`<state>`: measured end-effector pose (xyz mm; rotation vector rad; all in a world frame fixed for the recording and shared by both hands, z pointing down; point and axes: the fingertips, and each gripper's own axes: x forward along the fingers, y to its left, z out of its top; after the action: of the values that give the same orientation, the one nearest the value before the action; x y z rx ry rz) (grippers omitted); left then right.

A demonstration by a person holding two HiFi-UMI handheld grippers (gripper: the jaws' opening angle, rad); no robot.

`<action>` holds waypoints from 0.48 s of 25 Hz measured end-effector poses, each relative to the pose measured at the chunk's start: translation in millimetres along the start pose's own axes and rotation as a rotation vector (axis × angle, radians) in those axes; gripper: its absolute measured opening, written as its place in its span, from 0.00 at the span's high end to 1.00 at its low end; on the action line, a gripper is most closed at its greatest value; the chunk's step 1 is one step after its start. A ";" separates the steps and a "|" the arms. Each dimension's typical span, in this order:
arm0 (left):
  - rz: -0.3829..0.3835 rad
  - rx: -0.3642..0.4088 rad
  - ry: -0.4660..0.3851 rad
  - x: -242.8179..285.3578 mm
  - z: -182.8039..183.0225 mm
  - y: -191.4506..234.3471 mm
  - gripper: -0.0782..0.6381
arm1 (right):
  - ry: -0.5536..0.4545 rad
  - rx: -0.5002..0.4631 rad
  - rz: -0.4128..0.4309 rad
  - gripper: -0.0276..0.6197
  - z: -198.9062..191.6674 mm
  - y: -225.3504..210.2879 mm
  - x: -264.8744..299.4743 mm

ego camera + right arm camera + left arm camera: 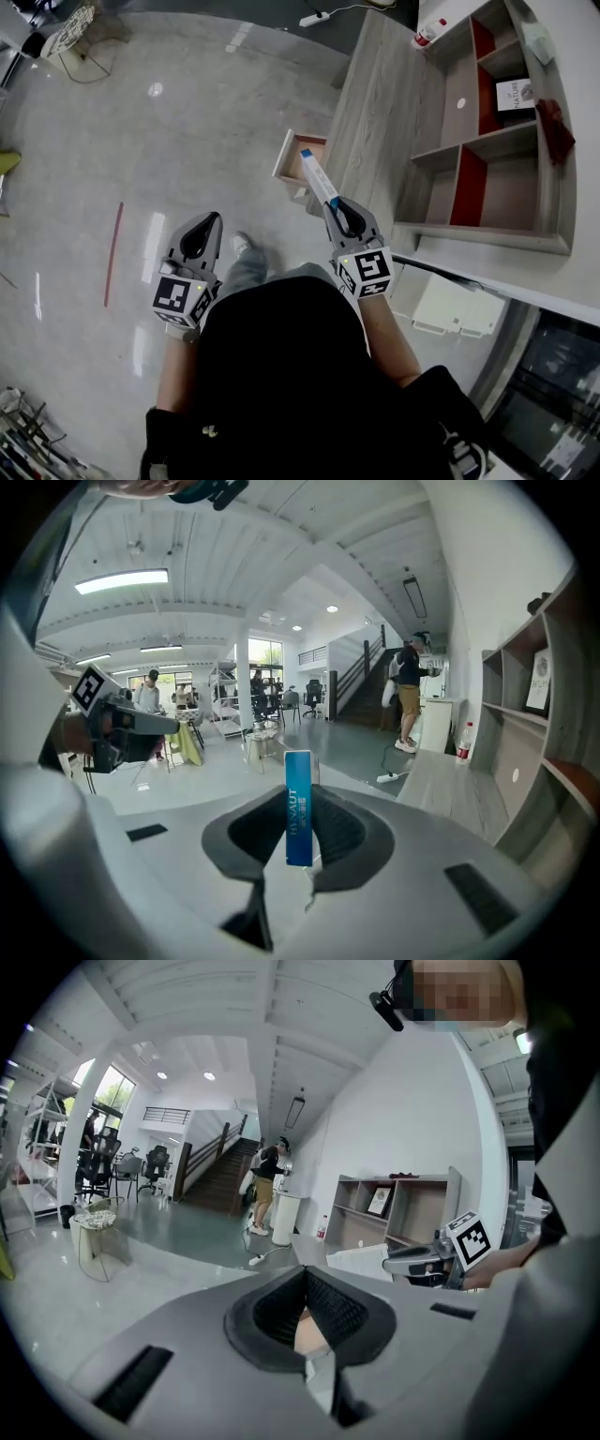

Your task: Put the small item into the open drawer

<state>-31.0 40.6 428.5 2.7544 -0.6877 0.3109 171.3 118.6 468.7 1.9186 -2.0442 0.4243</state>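
— What's the right gripper (339, 214) got?

— A slim blue-and-white box (298, 808), pinched at its lower end between the two pads. The rest of the box sticks out past the jaw tips, pointing away from the person.

— And the left gripper (200, 228)?

— Jaws drawn together at the tips with nothing between them. It's held out over the shiny floor (141, 141), well apart from the other gripper.

— Where's the box in relation to the drawer?

— From overhead, its free end lines up with the open drawer (298, 159), which is pulled out of the side of the wooden desk (375, 112). How high the box hangs above it, I can't tell. It isn't lying inside.

— What's beyond that?

— On the desk sits a shelf unit (487, 216) with red inner panels. A bottle with a red cap (427, 35) stands at its far corner, and a dark red cloth (553, 127) lies on its edge. A white power strip (315, 18) lies on the floor past the desk. Further off, someone (410, 691) stands near a staircase.
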 end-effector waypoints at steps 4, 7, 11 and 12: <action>-0.010 -0.001 0.020 6.4 2.2 30.4 0.89 | 0.050 0.055 -0.028 0.83 -4.9 -5.3 38.5; 0.012 -0.027 0.036 8.4 -0.1 47.8 0.89 | 0.090 0.055 -0.037 0.82 -10.4 -10.0 59.8; 0.047 -0.044 0.039 12.4 4.1 63.0 0.89 | 0.145 0.067 -0.031 0.82 -18.4 -18.4 84.7; 0.056 -0.050 0.038 14.6 4.6 66.3 0.89 | 0.159 0.067 -0.028 0.82 -20.4 -21.5 90.8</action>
<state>-50.0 -23.2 442.8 2.6789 -0.7531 0.3523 187.7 43.3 525.1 1.8843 -1.9225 0.6248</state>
